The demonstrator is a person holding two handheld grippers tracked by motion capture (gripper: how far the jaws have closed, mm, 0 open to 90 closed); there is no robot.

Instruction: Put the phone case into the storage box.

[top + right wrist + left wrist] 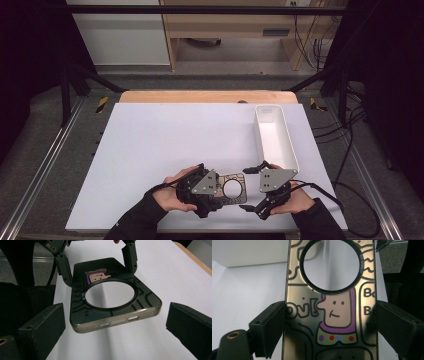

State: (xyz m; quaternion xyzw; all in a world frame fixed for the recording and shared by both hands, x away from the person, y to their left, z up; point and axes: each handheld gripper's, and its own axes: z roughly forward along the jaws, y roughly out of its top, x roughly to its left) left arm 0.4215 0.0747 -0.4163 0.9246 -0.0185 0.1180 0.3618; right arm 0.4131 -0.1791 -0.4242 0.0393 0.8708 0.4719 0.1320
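Smoky, see-through plastic makes up the phone case (329,315), which the left hand-held gripper (216,190) holds clamped by its two long edges just above the desk (165,145); the right hand-held gripper (115,325) waits with its jaws spread wide at the case's free end, gripping nothing. Such a glossy shell could slip or twist out of the clamp, or bow if squeezed harder. Readable print: "Bo" beside the cartoon figure, loose letters like "ov", and tiny writing on the ring, illegible.
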